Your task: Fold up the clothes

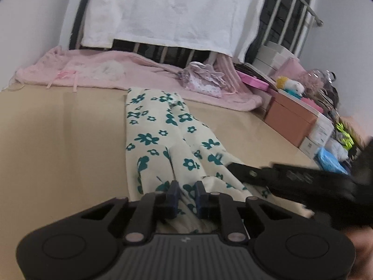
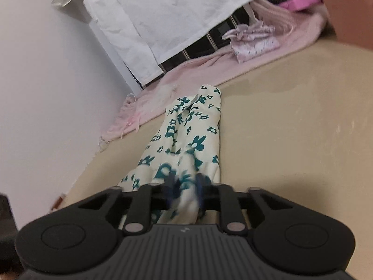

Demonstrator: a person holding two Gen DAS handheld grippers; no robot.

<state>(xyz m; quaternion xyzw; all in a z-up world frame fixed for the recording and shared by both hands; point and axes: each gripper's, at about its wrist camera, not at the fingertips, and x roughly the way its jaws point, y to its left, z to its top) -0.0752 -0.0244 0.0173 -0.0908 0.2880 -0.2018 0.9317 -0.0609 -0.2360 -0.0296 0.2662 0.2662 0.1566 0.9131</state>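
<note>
the floral garment lay stretched lengthwise on the tan surface, its far end near the pink blanket, its near end bunched and lifted. the left gripper was clamped on that near edge, cloth pinched between its blue pads. the right gripper also pinched a gathered fold of the same cloth, though blur hid the exact contact. judged from this, the garment was already narrowed into a long strip; the fold end to end was not yet done, and no neat stack showed.

Soft floral cloth garment, smooth matt tabletop
</note>
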